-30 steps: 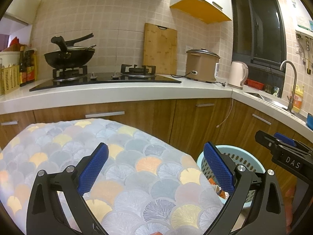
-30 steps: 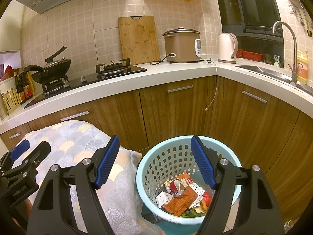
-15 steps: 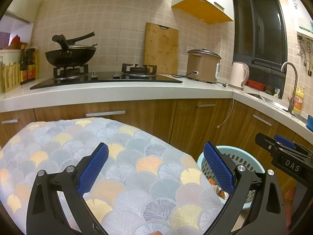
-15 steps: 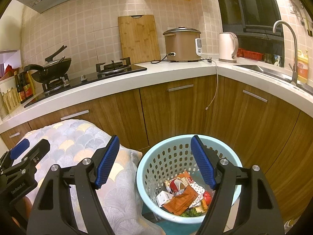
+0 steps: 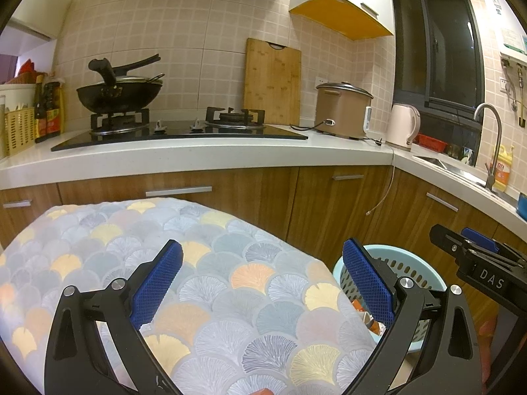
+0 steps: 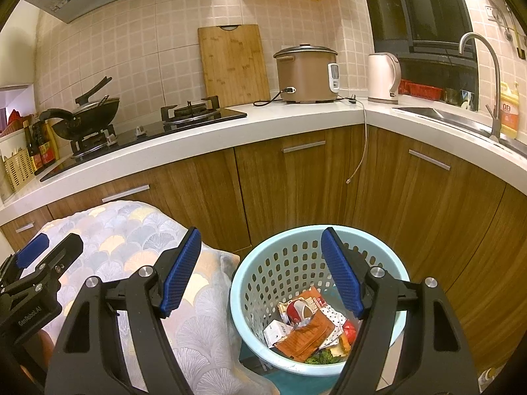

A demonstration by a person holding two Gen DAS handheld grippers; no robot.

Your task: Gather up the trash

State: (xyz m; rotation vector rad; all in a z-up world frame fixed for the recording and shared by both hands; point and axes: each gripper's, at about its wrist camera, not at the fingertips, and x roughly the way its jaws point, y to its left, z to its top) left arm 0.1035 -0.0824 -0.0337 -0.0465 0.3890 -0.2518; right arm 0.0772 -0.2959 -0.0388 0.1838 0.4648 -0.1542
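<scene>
A light blue perforated basket (image 6: 263, 273) stands on the floor by the wooden cabinets and holds trash (image 6: 306, 326): wrappers, paper scraps and some green bits. My right gripper (image 6: 260, 270) is open and empty, held above the basket's left rim. My left gripper (image 5: 263, 279) is open and empty, held over a table covered by a fan-patterned cloth (image 5: 210, 283). The basket (image 5: 408, 270) also shows at the right of the left wrist view, partly hidden by my finger. Each gripper appears at the edge of the other's view.
A white L-shaped counter (image 6: 296, 118) carries a gas hob with a wok (image 5: 118, 95), a cutting board (image 5: 273, 82), a rice cooker (image 6: 306, 72) and a kettle (image 6: 383, 77). A sink with a faucet (image 6: 484, 79) is at right. The cooker's cord (image 6: 360, 144) dangles over the cabinet doors.
The left wrist view has shifted slightly. The right gripper, basket and trash stay put. Both grippers remain open.
</scene>
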